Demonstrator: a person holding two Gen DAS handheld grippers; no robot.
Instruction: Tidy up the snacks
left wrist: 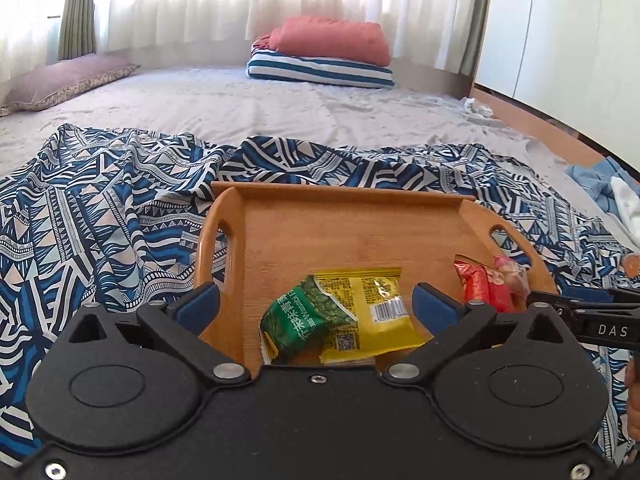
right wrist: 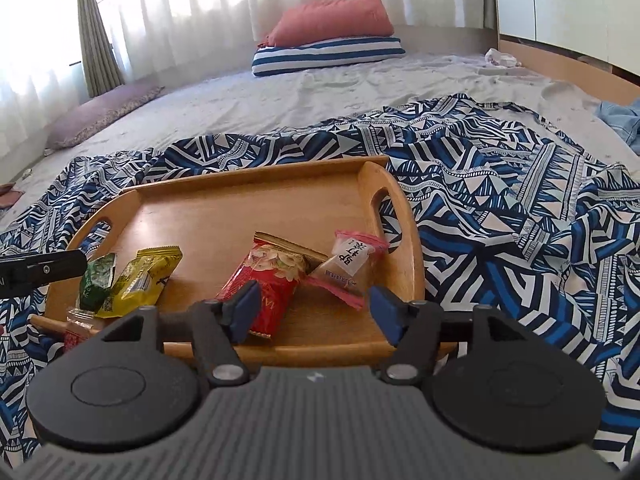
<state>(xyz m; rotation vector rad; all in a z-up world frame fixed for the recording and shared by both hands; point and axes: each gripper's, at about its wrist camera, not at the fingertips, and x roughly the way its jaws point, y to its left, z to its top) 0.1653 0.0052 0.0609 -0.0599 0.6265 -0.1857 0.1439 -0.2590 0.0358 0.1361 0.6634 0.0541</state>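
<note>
Both tools, left (left wrist: pixel 316 306) and right (right wrist: pixel 314 312), tilt downward, released (nothing gripped).

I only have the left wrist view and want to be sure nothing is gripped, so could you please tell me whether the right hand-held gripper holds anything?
Observer: No. The right hand-held gripper is open, its pads pressing on nothing; the red packet lies by one finger.
Operator: Thank you. What is the pinkish wrapper beside that packet?
Observer: A pink-edged snack with a white label, lying on the wooden tray against the red packet.
Operator: Is anything hidden behind the left hand-held gripper?
Observer: Yes, a small clear-wrapped snack at the tray's near left corner, beside the green packet.
</note>
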